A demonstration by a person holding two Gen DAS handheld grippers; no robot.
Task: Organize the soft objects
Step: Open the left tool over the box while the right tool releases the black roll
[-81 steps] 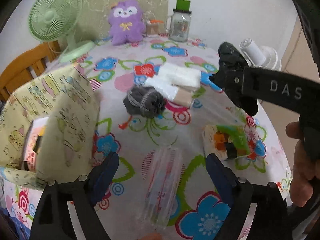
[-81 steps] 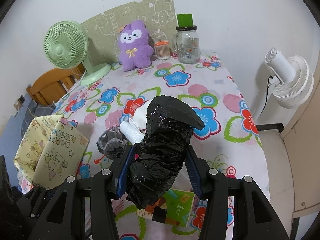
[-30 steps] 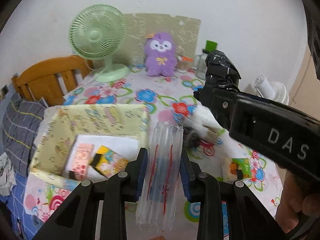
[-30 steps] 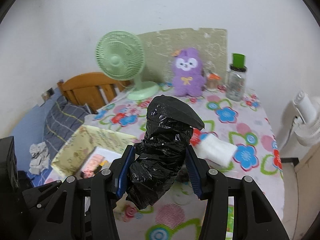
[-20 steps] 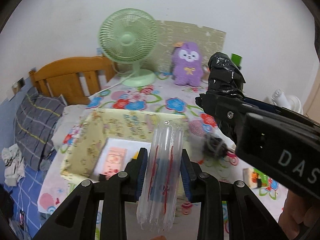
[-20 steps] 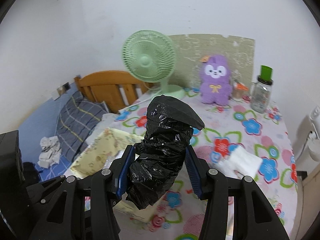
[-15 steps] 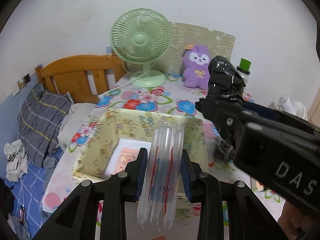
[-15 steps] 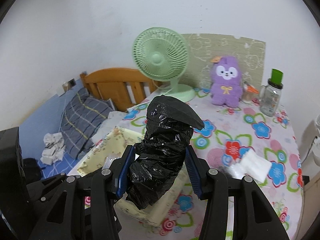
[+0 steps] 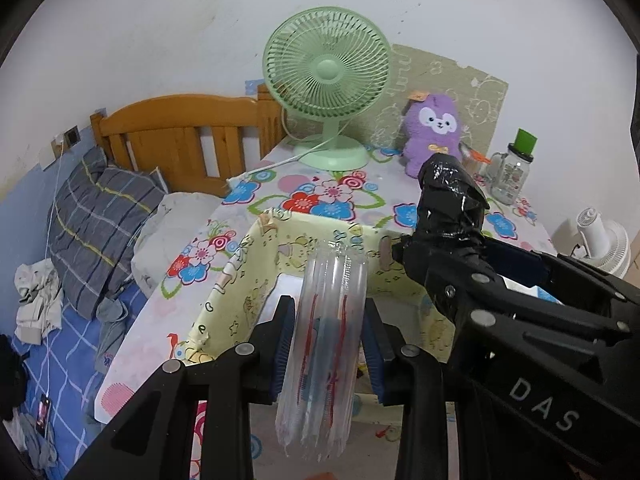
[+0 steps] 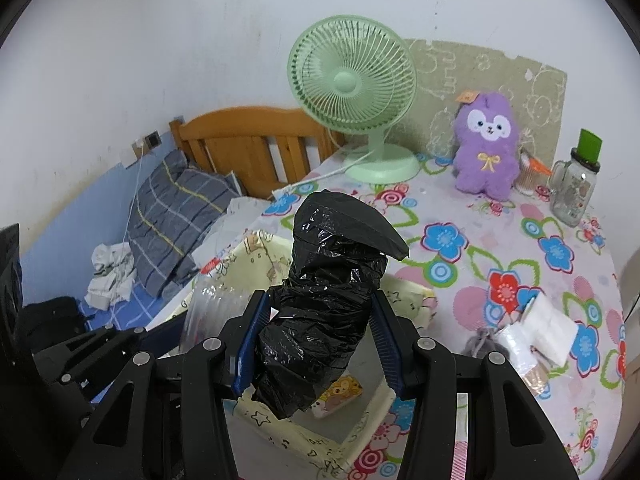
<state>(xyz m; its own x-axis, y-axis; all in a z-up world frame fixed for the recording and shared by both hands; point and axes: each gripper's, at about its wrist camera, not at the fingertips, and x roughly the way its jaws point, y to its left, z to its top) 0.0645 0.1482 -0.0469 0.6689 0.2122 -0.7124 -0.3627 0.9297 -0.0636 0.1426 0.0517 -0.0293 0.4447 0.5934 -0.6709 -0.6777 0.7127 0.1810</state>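
Two hand-held tongs hover over a yellow fabric storage box (image 9: pixel 256 276) at the near edge of a flower-patterned tabletop (image 10: pixel 500 240). The left tongs (image 9: pixel 326 340) grip a clear plastic packet (image 9: pixel 324 344) marked with red lines, its blue pads pressing both sides, the packet standing upright above the box's near wall. Just to their right, the right tongs (image 10: pixel 316 336) clamp a crumpled black plastic bag roll (image 10: pixel 332 292), held upright over the box's open interior, where a small printed packet (image 10: pixel 340 392) lies on the white floor. Right of the box, a grey knitted bundle (image 10: pixel 480 340) and white tissue packs (image 10: pixel 540 328) lie together on the tabletop. At the far edge stand a green desk fan (image 10: pixel 352 80), a purple plush toy (image 10: pixel 486 148) and a glass jar with a green lid (image 10: pixel 576 184), before a patterned board leaning on the white wall. To the left, a bed with a wooden headboard (image 9: pixel 176 140) carries a grey checked pillow (image 9: pixel 96 220).
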